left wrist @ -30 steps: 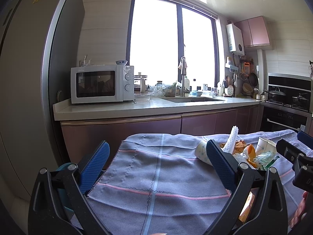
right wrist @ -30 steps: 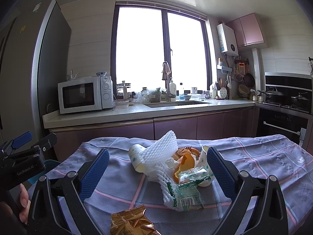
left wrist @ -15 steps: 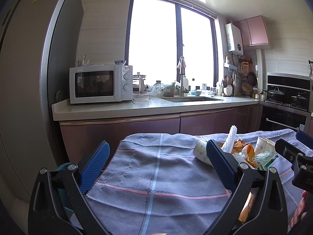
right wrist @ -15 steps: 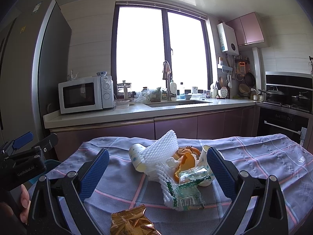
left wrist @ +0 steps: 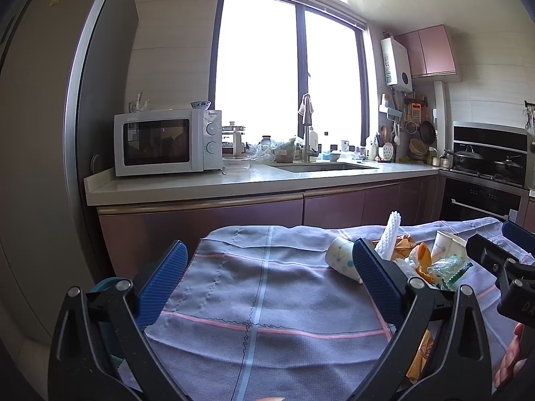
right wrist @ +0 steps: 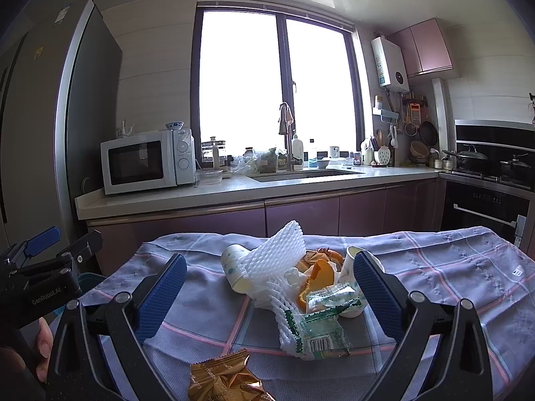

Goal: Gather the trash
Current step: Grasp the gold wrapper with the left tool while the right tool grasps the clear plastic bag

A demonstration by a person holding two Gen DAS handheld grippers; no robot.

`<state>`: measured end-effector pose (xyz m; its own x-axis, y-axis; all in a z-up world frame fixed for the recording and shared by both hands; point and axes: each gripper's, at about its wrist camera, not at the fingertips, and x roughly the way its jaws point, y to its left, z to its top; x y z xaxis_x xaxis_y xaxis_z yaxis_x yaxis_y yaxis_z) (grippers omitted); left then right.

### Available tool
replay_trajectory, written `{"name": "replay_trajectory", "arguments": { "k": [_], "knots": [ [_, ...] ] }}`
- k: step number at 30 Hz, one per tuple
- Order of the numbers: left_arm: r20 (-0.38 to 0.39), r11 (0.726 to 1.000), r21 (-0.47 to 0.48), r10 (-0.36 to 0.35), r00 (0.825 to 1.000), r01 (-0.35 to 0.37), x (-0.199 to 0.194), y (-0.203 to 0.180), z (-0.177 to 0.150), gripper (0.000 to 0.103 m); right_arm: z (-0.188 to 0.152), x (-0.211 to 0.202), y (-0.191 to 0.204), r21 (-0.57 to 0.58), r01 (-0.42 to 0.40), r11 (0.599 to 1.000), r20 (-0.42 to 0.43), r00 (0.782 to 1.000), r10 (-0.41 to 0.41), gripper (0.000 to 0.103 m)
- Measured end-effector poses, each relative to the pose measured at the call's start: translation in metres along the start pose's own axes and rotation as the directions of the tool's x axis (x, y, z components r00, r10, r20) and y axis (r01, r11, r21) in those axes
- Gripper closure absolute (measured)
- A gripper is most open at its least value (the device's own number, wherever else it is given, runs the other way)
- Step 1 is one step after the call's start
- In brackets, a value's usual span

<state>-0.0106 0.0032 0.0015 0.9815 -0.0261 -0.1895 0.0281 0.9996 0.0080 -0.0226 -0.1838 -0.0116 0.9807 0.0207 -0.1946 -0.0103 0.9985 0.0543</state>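
The right gripper is held with its two blue-padded fingers spread wide apart, nothing being clamped between them, and the trash pile is framed in the gap. Nearest the fingers, a gold snack wrapper lies at the close edge of the cloth; just beyond it a clear green-printed packet rests on a white foam fruit net, which is draped over the heap. Orange peel is seen against the net, a paper cup lying on its side is found at the left of the pile, and a second paper cup stands at the right, partly hidden by the right finger. The left gripper is likewise held open, its fingers well apart over a bare stretch of the checked grey tablecloth, with the pile off to its right: the tipped cup, the net and the upright cup are visible there. Part of a hand is seen at the lower right edge of the left view. Beyond the table, a counter carries a white microwave and a sink with a faucet under a bright window.
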Motion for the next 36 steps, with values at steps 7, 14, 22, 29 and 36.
{"name": "replay_trajectory", "arguments": {
  "k": [7, 14, 22, 29, 36],
  "knots": [
    [-0.017, 1.0, 0.008, -0.026, 1.0, 0.026, 0.004, -0.003, -0.002, 0.006, 0.0, 0.0, -0.002, 0.001, -0.006, 1.0, -0.008, 1.0, 0.006, 0.007],
    [-0.13, 0.978, 0.033, -0.202, 0.971, 0.208, 0.019, -0.017, -0.014, 0.006, -0.009, 0.009, -0.023, 0.039, -0.012, 0.999, -0.1, 0.995, 0.016, 0.007],
    [-0.318, 0.88, 0.078, -0.423, 0.848, 0.468, 0.039, -0.06, -0.049, 0.013, -0.034, 0.029, -0.043, 0.057, -0.009, 0.998, -0.266, 0.964, 0.024, 0.008],
    [-0.481, 0.804, 0.044, -0.504, 0.718, 0.593, 0.06, -0.093, -0.08, 0.029, -0.047, 0.048, -0.043, 0.036, -0.02, 0.999, -0.344, 0.938, 0.031, 0.02],
    [-0.57, 0.77, -0.064, -0.55, 0.61, 0.635, 0.084, -0.101, -0.097, 0.05, -0.052, 0.058, -0.047, 0.035, -0.027, 0.999, -0.382, 0.923, 0.039, 0.042]
  ]
}}
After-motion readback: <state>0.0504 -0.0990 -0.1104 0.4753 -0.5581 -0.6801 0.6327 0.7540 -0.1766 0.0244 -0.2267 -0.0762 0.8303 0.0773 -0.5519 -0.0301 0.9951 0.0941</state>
